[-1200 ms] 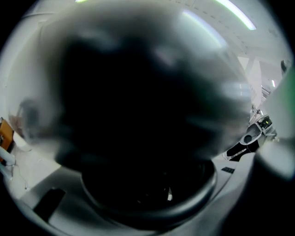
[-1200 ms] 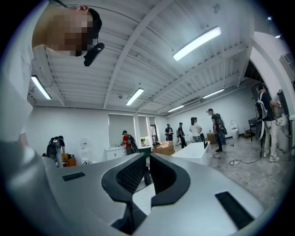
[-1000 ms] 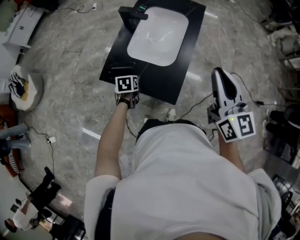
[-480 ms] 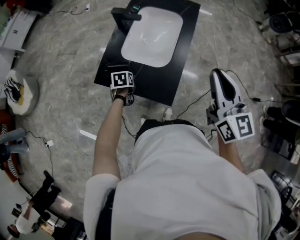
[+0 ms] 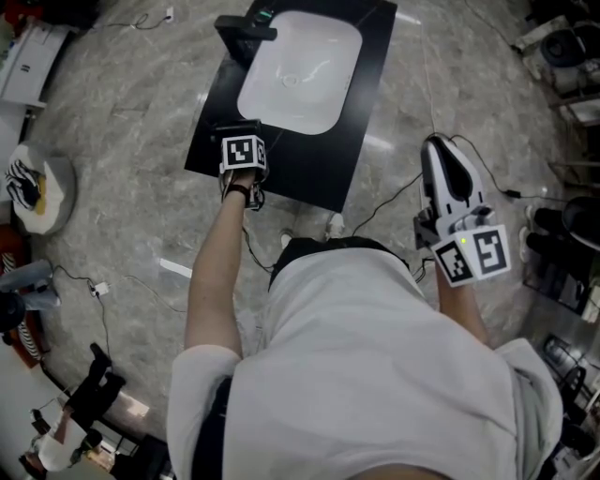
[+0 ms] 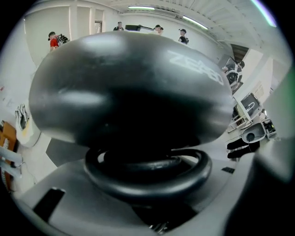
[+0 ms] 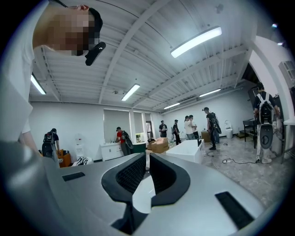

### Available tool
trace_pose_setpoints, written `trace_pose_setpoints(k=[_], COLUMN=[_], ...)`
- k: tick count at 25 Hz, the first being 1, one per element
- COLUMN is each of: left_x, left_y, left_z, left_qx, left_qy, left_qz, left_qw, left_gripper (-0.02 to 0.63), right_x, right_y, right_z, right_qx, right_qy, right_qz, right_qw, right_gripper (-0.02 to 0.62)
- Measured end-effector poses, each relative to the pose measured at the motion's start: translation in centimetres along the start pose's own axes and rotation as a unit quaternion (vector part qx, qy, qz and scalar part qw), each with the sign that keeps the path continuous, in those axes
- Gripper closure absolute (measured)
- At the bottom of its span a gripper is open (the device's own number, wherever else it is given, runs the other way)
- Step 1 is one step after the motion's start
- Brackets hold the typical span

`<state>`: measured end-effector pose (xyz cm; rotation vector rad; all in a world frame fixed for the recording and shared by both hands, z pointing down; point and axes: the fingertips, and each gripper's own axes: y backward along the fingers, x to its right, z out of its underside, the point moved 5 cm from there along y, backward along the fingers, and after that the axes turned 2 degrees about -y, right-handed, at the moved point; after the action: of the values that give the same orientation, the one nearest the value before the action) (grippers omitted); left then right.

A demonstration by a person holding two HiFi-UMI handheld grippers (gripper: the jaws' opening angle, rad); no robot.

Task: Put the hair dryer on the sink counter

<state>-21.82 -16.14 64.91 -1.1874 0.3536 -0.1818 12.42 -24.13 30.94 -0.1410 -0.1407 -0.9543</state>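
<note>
The black sink counter [image 5: 361, 112] with its white basin [image 5: 300, 70] stands on the floor ahead. My left gripper [image 5: 242, 150] hovers over the counter's near left corner. In the left gripper view the black hair dryer [image 6: 129, 87] fills the space between the jaws, with its coiled black cord [image 6: 147, 173] looped below it. The jaws are opening with the dryer still between them. My right gripper [image 5: 439, 164] is held off to the right, above the floor, clear of the counter. Its pads [image 7: 133, 173] meet with nothing between them.
A black faucet [image 5: 246, 28] sits at the basin's far left. Cables [image 5: 394, 202] and a white plug [image 5: 335, 225] trail on the marble floor near my feet. A zebra-patterned object [image 5: 28, 187] lies at the left, and racks [image 5: 572, 253] line the right edge.
My left gripper has moved forward with the hair dryer, from the counter's near edge to farther over its near left corner. The right gripper has stayed in place.
</note>
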Motion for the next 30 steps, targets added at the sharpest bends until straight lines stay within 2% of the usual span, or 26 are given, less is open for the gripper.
trace_pose_setpoints(k=[5,11,17,20,24,30], left_x=[-0.7,-0.7,-0.7,-0.1,-0.3,-0.6], left_y=[-0.3,-0.6,-0.9,-1.1,-1.1,-1.1], left_z=[0.0,-0.4,-0.7,-0.6,-0.7,-0.8], left_qx=[0.004,0.005,-0.009,-0.01,-0.014,-0.015], left_qy=[0.028,0.029,0.021,-0.002,-0.006,-0.007], left_qz=[0.008,0.003,-0.02,-0.043,-0.037,-0.04], left_qw=[0.9996,0.9996,0.9995,0.999,0.9992,0.9991], left_gripper=[0.377,0.374,0.371,0.364,0.327,0.327], right_x=[0.2,0.2,0.3,0.4,0.8,0.7], right_y=[-0.3,-0.9,-1.3,-1.2,-1.0,-1.6], right_z=[0.2,0.4,0.2,0.2,0.1,0.2], right_qx=[-0.004,-0.005,-0.005,-0.006,-0.002,-0.001], right_qy=[-0.002,-0.002,-0.002,-0.002,-0.004,-0.009], right_qz=[0.0,-0.003,-0.001,0.002,0.006,0.001], right_qw=[1.0,1.0,1.0,1.0,1.0,1.0], right_gripper=[0.548,0.548,0.548,0.548,0.548,0.548])
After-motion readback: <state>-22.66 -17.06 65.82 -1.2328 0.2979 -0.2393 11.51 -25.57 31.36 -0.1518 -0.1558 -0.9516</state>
